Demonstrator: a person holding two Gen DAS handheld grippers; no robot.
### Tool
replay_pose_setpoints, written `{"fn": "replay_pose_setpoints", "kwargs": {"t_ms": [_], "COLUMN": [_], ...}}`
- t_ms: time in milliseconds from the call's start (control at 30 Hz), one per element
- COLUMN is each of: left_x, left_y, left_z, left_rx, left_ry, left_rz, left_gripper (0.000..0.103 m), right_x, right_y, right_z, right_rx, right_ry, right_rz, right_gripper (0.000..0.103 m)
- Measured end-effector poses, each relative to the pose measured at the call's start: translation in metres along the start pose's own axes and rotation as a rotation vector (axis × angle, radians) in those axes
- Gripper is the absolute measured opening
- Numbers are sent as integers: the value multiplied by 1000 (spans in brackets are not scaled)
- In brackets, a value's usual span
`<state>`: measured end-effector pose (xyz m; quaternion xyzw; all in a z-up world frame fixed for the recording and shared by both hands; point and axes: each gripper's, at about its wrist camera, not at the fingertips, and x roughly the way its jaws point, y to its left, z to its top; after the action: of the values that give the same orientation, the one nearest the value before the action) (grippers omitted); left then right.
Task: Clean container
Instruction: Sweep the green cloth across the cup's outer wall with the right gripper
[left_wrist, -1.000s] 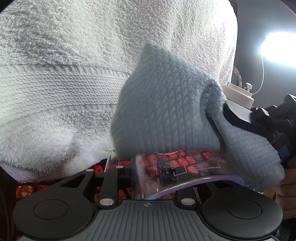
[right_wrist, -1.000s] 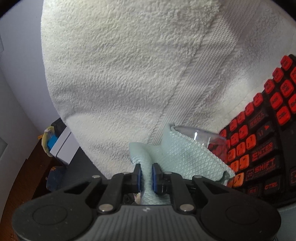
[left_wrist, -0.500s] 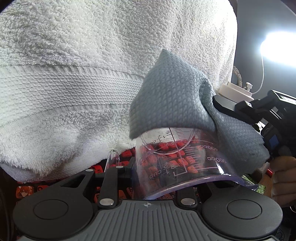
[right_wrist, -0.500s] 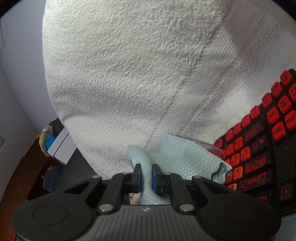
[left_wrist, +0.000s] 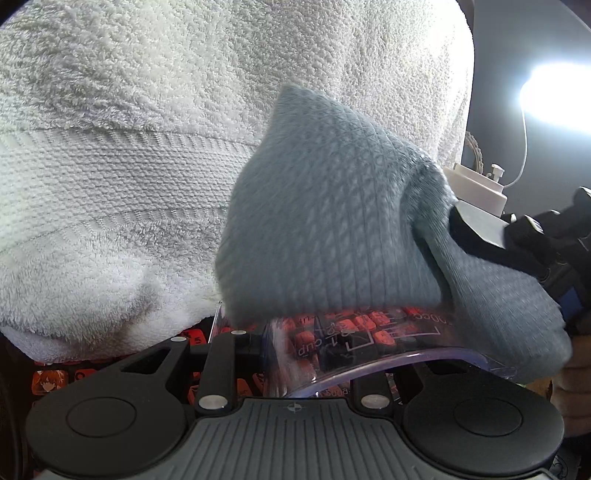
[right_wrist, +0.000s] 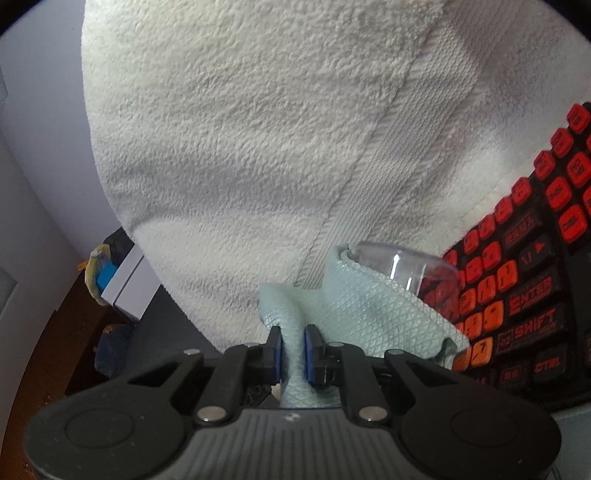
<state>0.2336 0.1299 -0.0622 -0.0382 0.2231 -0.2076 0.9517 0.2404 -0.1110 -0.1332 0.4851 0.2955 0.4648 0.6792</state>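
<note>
Now, line by line.
Cup: clear plastic measuring cup (left_wrist: 373, 343) sits at the 6 o'clock edge of the left wrist view, just past the left gripper (left_wrist: 295, 369), lying on its side with printed markings reading mirrored through the wall.
Cup feel: thin-walled, light and rigid by the look of it; smooth and glossy, so likely slippery; it may flex or crack if squeezed hard.
Where to hold: best on the rim or wall, as the left jaws seem to do; handle at 7 o'clock of the cup looks like a second option.
Left gripper: jaws narrow with the cup wall between them; it reads as a grip, though the pads are partly hidden by the cup.
Cloth: grey-blue waffle-weave cloth (left_wrist: 332, 229) drapes over the cup from 12 o'clock, soft and floppy, moulding to the curve.
Right gripper: right gripper (right_wrist: 293, 350) nips a bunched fold of the cloth between its blue pads (right_wrist: 276, 350), nearly closed; in the left view it enters at 3 o'clock.
Cup from the right: rim peeks out of the cloth at 2 o'clock of the jaws.
Towel: thick white terry towel (right_wrist: 258, 147) with a woven band fills the background, plush and looped.
Keyboard: black keyboard (right_wrist: 524, 288) with red-orange keys lies under the cup, at 4 o'clock in the right view.
</note>
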Motion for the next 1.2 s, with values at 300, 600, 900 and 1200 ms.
{"fn": "replay_pose_setpoints", "kwargs": {"t_ms": [300, 600, 900, 1200], "left_x": [0, 0, -1, 1], "left_y": [-2, -1, 0, -2], "left_z": [0, -1, -3, -3], "left_rx": [2, 15, 22, 28], "left_ry": [0, 2, 4, 5], "left_rz": [1, 2, 8, 14], "left_gripper": [23, 26, 26, 26], "right_x": [-6, -19, -1, -6], "right_y": [7, -15, -1, 3], "right_z": [4, 19, -2, 3], "right_rx": [-90, 21, -13, -59], "right_ry": [-24, -117, -27, -41], "right_rz": [-38, -38, -9, -33], "right_gripper": [11, 11, 11, 11]}}
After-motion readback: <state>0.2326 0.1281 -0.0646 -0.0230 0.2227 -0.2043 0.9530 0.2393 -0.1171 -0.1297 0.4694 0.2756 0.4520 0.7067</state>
